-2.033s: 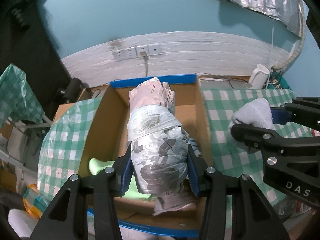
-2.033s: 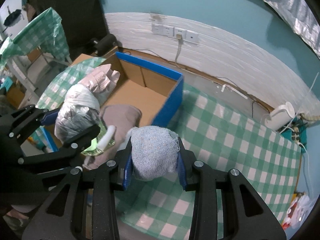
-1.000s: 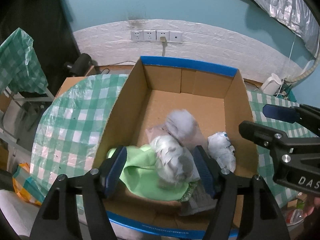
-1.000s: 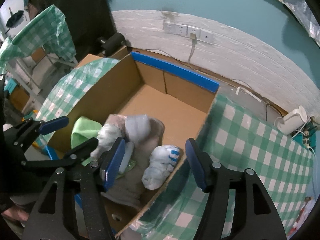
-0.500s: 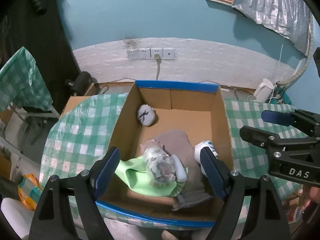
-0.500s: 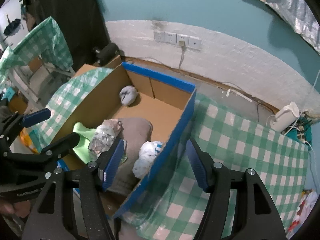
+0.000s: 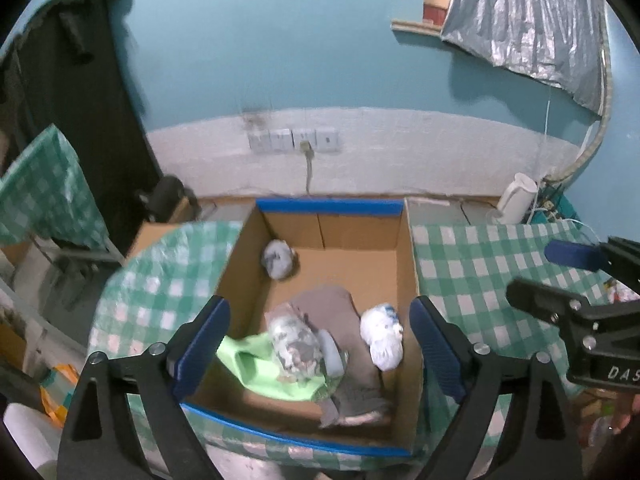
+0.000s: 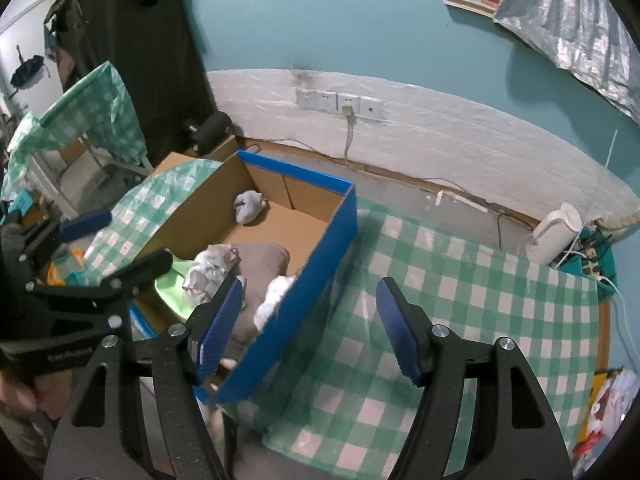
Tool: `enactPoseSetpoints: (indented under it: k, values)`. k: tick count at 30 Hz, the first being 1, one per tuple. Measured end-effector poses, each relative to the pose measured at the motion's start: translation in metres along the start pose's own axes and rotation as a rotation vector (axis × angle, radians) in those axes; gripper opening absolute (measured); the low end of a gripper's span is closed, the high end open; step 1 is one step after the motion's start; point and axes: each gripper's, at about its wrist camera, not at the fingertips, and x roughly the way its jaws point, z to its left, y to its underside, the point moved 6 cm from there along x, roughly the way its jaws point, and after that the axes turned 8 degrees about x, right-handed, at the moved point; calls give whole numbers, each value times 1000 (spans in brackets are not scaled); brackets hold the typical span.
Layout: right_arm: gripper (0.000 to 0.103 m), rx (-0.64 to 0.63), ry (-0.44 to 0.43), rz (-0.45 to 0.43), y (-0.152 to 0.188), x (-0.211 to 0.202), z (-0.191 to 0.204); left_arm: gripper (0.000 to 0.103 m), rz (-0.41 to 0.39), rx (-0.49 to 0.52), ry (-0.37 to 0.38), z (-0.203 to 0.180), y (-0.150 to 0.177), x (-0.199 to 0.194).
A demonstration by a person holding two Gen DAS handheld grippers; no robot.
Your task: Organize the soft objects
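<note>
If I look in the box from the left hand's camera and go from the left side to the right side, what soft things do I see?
Green cloth → grey patterned bundle → brown cloth → white bundle. The small grey ball sits alone at the far left corner of the cardboard box.

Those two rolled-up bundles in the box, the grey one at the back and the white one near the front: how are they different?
The grey bundle sits alone on bare cardboard in the far left corner; the white bundle lies near the right wall, against the brown cloth. The grey bundle is plain grey, while the white bundle has blue markings and looks longer. Both are soft rolled items inside the cardboard box, and neither is held.
</note>
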Motion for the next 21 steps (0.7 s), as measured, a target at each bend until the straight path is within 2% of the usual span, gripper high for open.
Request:
enactPoseSetpoints:
  k: [3,5,9,21]
  values:
    - [69,7,10,-11,3,-9,-9,92,-45,31,-43,-8,-6,-10]
    - [69,17,11,-20,4,-14,-14,92,-55,50,-39,-15,-9,-15]
    - [70,24,13,-35,6,-21,-20,92,-54,52,-17,-25,-9,-21]
    - [70,34,19,-24,14,-17,-30,92,-30,77,-26,-42,-12,-21]
